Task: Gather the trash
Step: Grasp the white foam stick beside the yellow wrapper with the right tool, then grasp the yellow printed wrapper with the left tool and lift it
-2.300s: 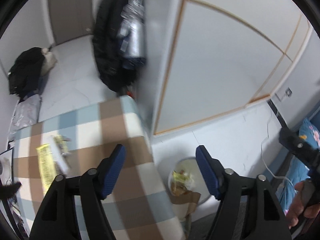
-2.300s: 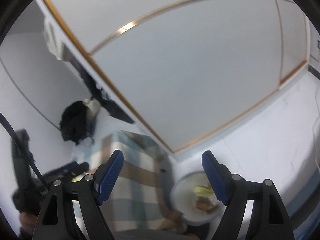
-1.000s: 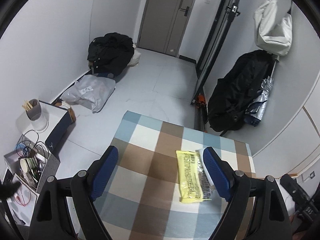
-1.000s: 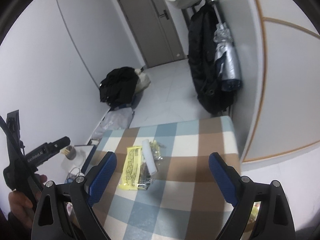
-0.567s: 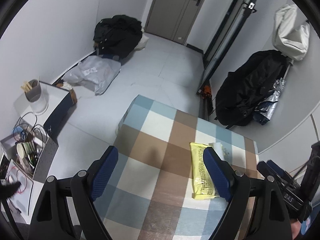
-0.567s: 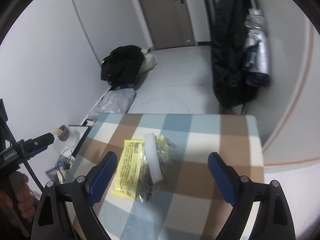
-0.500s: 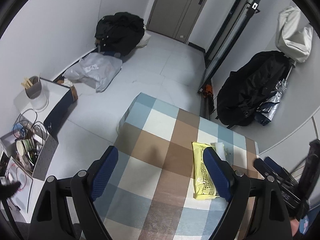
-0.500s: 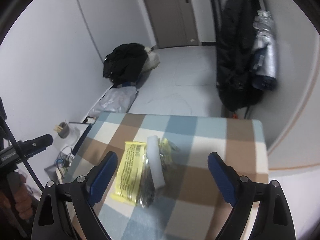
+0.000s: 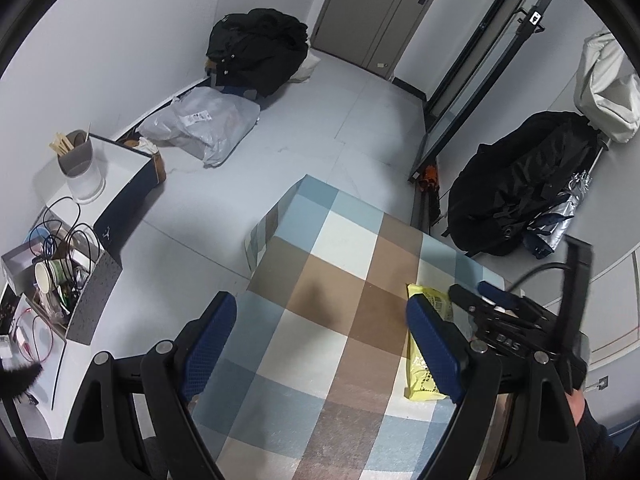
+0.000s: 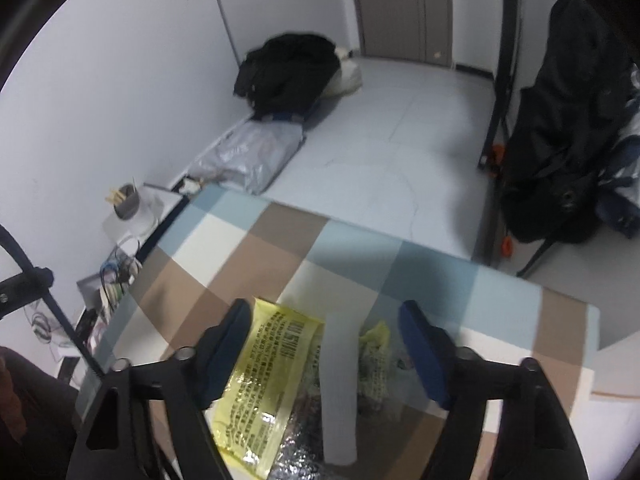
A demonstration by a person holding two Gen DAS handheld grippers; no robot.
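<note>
Right gripper points down at a checked tablecloth, jaws closing. Between them but not pinched: a yellow wrapper, a white strip and a crumpled clear wrapper. No pad presses on any of it.

The trash sits at the near right part of the table. Yellow wrapper lies flat, long axis near to far with a slight tilt, barcode end far, its near end torn open and showing silver foil. White strip lies alongside just right of it, same axis, overlapping its right edge. Crumpled wrapper just right of the strip.

Left gripper hangs over the near left part of the cloth, jaws wide apart, nothing between them. In its view the yellow wrapper shows behind its right finger, the right gripper above it.

Containers, floor at far left: grey cup holding wooden sticks; open grey box with a paper cup, cables, clutter. Grey plastic bag and black bag along the wall, contents not visible.
</note>
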